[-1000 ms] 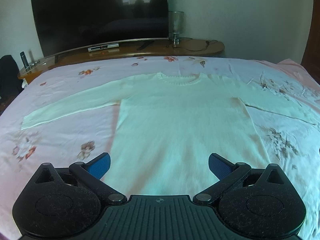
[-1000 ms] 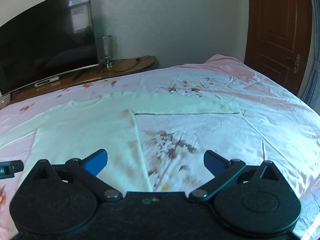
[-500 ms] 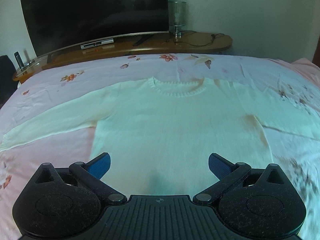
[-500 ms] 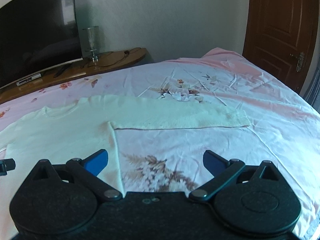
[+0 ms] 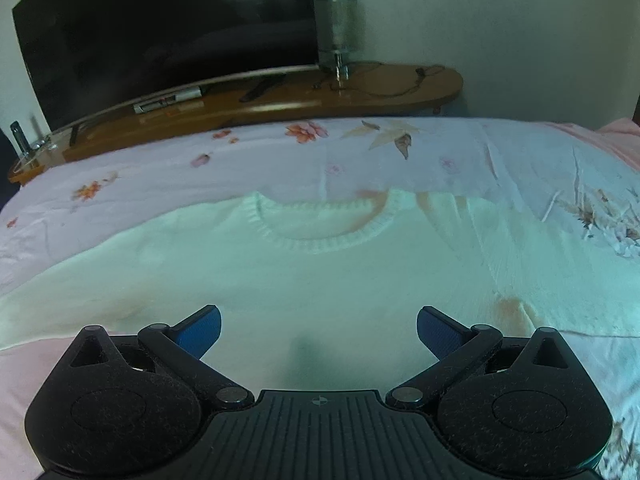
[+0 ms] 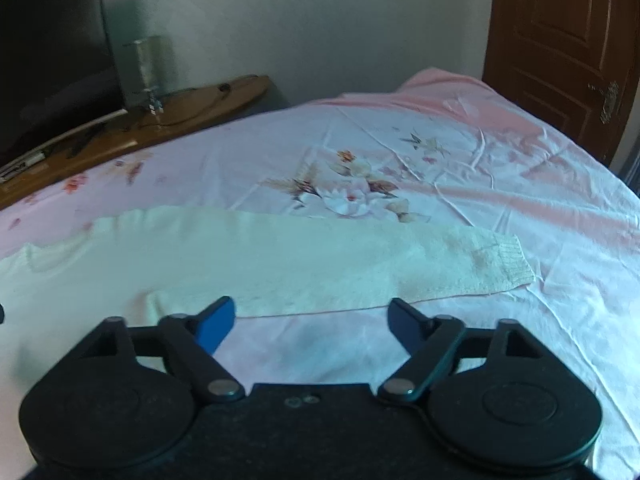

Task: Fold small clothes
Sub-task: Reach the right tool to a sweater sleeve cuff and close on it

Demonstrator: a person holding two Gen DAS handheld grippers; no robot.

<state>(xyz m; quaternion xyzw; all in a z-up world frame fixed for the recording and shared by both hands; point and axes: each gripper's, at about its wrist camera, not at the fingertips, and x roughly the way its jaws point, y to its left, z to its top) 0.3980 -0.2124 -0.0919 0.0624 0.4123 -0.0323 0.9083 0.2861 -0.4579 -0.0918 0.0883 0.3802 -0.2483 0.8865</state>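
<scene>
A small white knitted sweater (image 5: 320, 280) lies flat, front up, on the floral bedsheet (image 5: 520, 160), its ribbed neckline (image 5: 320, 242) toward the far edge. My left gripper (image 5: 319, 330) is open and empty, low over the sweater's chest just below the neckline. In the right wrist view the sweater's right sleeve (image 6: 320, 264) stretches out sideways to its ribbed cuff (image 6: 508, 260). My right gripper (image 6: 311, 326) is open and empty, just in front of the sleeve's near edge, over bare sheet.
A wooden TV stand (image 5: 320, 100) with a large dark TV (image 5: 160, 32) and a glass lamp (image 5: 340, 36) runs beyond the bed's far edge. A brown door (image 6: 560, 40) stands at the right. Pink sheet (image 6: 480, 160) extends to the right of the sleeve.
Both grippers have moved forward over the bed. The left went from the hem up to the chest. The right went toward the sleeve. Both stayed open.
</scene>
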